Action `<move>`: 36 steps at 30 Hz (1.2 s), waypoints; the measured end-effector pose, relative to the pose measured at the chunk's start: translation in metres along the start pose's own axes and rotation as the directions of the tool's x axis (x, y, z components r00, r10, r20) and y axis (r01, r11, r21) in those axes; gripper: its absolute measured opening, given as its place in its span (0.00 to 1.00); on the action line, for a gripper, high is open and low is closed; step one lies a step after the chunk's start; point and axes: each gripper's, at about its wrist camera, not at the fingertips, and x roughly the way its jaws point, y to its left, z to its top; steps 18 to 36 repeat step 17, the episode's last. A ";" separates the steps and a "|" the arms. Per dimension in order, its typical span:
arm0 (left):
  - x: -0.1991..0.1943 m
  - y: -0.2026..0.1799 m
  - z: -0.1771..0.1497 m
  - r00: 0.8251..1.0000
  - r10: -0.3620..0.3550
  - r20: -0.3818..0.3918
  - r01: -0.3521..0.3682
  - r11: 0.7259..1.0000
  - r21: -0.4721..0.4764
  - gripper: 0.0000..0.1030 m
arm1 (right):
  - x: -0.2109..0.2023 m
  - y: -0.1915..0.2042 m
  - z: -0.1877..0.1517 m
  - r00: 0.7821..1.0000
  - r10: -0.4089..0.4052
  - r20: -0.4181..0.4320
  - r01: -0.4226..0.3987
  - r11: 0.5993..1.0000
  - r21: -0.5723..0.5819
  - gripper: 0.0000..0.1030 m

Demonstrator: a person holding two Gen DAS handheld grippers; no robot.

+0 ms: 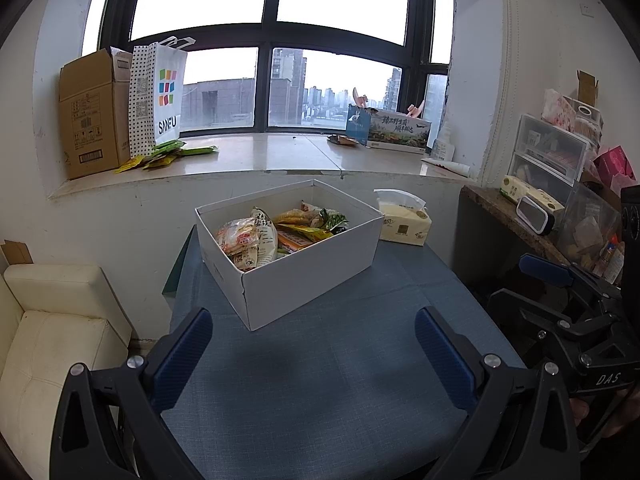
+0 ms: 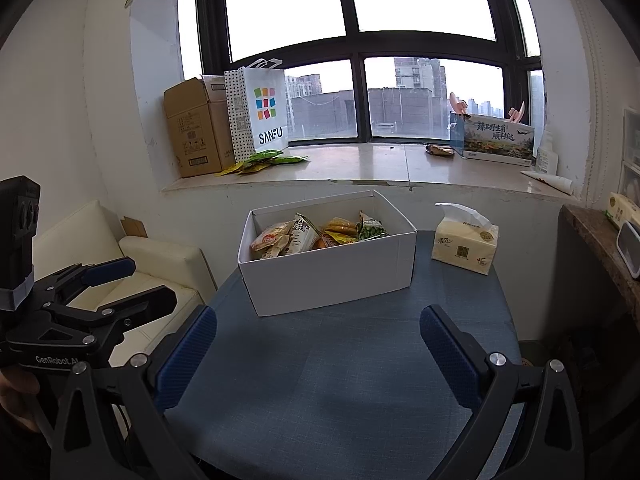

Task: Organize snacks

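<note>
A white cardboard box stands on the blue table and holds several snack packets. My left gripper hangs open and empty above the table, short of the box's near corner. In the right wrist view my right gripper is likewise open and empty in front of the box. More green and yellow snack packets lie on the windowsill, and a small brown packet lies further right there.
A tissue pack sits right of the box. The windowsill carries a brown carton, a SANFU bag and a printed box. A cream sofa stands left; a cluttered shelf stands right.
</note>
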 end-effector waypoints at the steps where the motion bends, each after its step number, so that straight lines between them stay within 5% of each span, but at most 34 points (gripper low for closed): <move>1: 0.000 0.000 0.000 1.000 0.000 0.000 0.000 1.000 0.000 1.00 | 0.000 0.000 0.000 1.000 0.000 0.000 0.000 1.000 -0.001 1.00; 36: 0.000 0.001 -0.003 1.000 -0.012 0.005 0.012 1.000 0.008 1.00 | -0.001 0.000 0.000 1.000 0.001 -0.001 -0.001 1.000 -0.006 1.00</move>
